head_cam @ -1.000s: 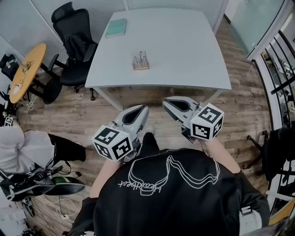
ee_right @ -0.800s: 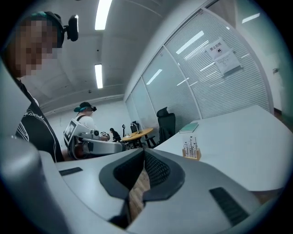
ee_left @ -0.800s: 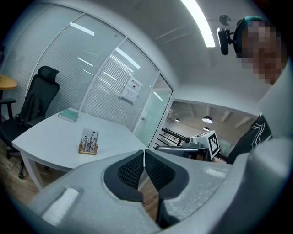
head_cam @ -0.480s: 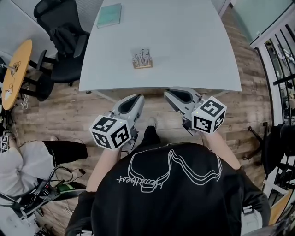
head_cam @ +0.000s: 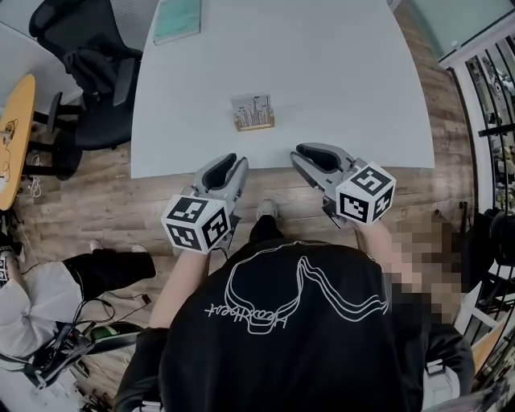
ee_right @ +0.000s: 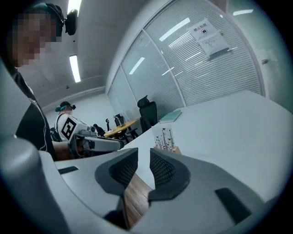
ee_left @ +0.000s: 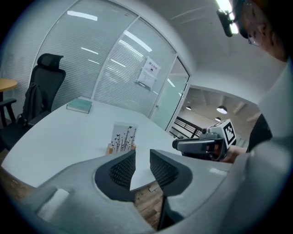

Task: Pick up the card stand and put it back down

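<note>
The card stand (head_cam: 253, 113), a small wooden block holding a white printed card, stands upright near the front middle of the white table (head_cam: 346, 72). My left gripper (head_cam: 235, 162) hovers at the table's near edge, short of the stand and slightly left of it. My right gripper (head_cam: 302, 150) hovers at the same edge, to the stand's right. Both pairs of jaws have just been opening and stand apart with nothing between them. The left gripper view has the stand (ee_left: 122, 139) beyond its jaws (ee_left: 143, 157). The right gripper view has the stand (ee_right: 165, 139) past its jaws (ee_right: 143, 157).
A green book (head_cam: 177, 19) lies at the table's far left corner. A black office chair (head_cam: 84, 68) stands left of the table, a round wooden table (head_cam: 13, 129) further left. Another person (head_cam: 36, 282) sits on the floor at lower left. Railings (head_cam: 491, 88) run along the right.
Both grippers have moved forward from over the wooden floor to the table's near edge. The table and the stand now sit closer in the head view.
</note>
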{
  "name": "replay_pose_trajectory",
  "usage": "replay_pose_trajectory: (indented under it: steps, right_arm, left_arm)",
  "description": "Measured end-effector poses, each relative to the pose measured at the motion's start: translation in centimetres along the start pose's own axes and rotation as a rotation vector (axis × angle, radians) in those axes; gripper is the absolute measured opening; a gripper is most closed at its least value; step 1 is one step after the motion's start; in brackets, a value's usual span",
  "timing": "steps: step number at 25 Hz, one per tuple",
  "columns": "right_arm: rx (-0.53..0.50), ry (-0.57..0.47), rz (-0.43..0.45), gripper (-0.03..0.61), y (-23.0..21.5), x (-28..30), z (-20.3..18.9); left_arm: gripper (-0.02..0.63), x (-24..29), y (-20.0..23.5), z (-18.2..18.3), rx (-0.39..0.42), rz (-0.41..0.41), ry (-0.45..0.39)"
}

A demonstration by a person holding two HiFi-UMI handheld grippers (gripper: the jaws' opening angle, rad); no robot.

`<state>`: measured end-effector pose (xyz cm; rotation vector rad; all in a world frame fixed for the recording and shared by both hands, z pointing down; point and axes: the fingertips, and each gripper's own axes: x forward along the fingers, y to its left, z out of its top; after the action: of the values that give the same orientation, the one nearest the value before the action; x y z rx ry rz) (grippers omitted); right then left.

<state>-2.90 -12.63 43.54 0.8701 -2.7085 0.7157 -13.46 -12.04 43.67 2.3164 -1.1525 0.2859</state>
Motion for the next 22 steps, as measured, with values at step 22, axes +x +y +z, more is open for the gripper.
replay_pose_trajectory:
  steps: [22]
  right_arm:
    - [0.048, 0.132, -0.160, 0.117, -9.3, 9.7, -3.6]
  left_arm:
    - [0.129, 9.7, 10.4, -3.3, -0.023, -0.007, 0.186]
